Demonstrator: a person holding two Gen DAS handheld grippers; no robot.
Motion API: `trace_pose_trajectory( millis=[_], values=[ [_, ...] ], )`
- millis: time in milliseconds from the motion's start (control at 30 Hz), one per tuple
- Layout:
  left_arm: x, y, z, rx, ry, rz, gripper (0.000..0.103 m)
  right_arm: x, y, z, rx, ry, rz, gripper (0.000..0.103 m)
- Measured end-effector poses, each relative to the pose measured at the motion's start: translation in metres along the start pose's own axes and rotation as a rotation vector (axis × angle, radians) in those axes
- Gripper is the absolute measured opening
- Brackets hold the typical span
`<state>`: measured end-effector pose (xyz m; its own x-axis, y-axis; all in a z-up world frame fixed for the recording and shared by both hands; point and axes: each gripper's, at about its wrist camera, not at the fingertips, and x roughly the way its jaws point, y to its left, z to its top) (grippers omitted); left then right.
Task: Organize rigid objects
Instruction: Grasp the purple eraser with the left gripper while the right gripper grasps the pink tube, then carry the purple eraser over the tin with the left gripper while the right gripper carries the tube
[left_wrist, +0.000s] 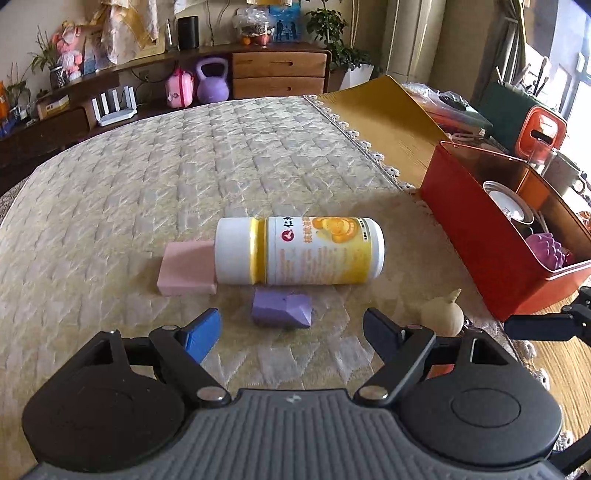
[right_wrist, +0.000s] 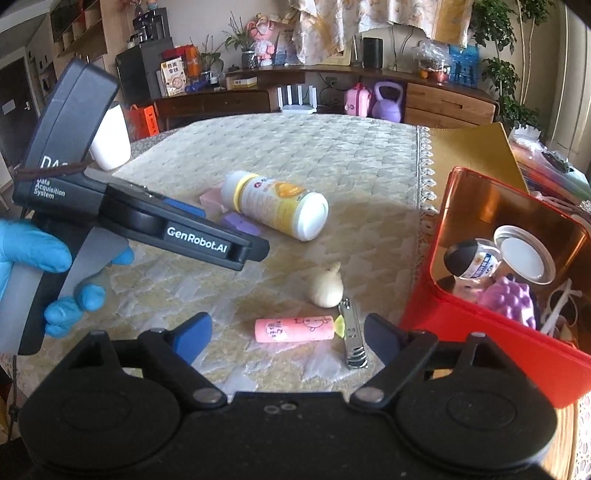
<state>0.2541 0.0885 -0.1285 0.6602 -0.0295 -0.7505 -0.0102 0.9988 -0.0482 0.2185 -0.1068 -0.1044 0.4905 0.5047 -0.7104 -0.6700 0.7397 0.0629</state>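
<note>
The left gripper (left_wrist: 291, 328) hangs over the quilted counter (left_wrist: 184, 166) with its jaws spread and nothing between them; the purple block (left_wrist: 280, 308) lies just ahead of the gap between the fingertips, slightly toward the left one. Directly beyond it a white and yellow bottle (left_wrist: 299, 251) lies on its side, cap pointing left, and a pink block (left_wrist: 186, 267) lies against that cap end. To the right of the right fingertip sits a cream garlic-shaped piece (left_wrist: 443, 314), and farther right stands the open red tin (left_wrist: 491, 258), which holds a purple grape-like toy and a metal lid. The right gripper (right_wrist: 288, 338) is likewise open and empty, pitched down at the counter. A pink cylinder with drawn figures (right_wrist: 295, 328) lies crosswise between its two fingertips, just ahead of them, and a metal nail clipper (right_wrist: 352, 338) lies at the cylinder's right end, close beside the right fingertip. The garlic-shaped piece sits just past the clipper, the bottle farther off toward the left, and the red tin stands immediately to the right. In the right wrist view a hand in a blue glove (right_wrist: 40, 273) holds the left gripper's handle, its jaws pointing toward the bottle and purple block.
</note>
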Motion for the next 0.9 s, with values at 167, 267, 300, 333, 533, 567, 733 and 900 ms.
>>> trace_pose_trajectory(
  millis=[167, 267, 300, 333, 533, 567, 733, 900],
  values=[
    [0.008, -0.002, 0.001, 0.01, 0.001, 0.018, 0.084, 0.007, 0.0, 0.0, 0.0, 0.012, 0.006, 0.08],
    [0.01, -0.001, 0.001, 0.007, -0.002, 0.012, 0.082, 0.01, 0.002, 0.0, -0.007, 0.016, 0.005, 0.078],
    [0.01, -0.001, 0.001, 0.01, -0.003, 0.009, 0.076, 0.01, 0.002, 0.0, -0.012, 0.018, -0.001, 0.077],
    [0.011, -0.002, 0.001, 0.015, -0.002, 0.007, 0.074, 0.011, 0.003, 0.0, -0.018, 0.02, -0.007, 0.077],
    [0.01, -0.007, 0.0, 0.057, -0.022, 0.008, 0.057, 0.015, 0.004, -0.001, -0.037, 0.028, -0.042, 0.07],
    [0.01, -0.007, 0.0, 0.062, -0.025, 0.006, 0.051, 0.015, 0.005, 0.0, -0.041, 0.027, -0.045, 0.067],
    [0.008, -0.008, -0.001, 0.085, -0.034, 0.012, 0.036, 0.015, 0.006, 0.0, -0.054, 0.022, -0.063, 0.058],
    [0.008, -0.007, 0.0, 0.074, -0.029, 0.013, 0.036, 0.014, 0.009, 0.0, -0.07, 0.014, -0.08, 0.058]
  ],
)
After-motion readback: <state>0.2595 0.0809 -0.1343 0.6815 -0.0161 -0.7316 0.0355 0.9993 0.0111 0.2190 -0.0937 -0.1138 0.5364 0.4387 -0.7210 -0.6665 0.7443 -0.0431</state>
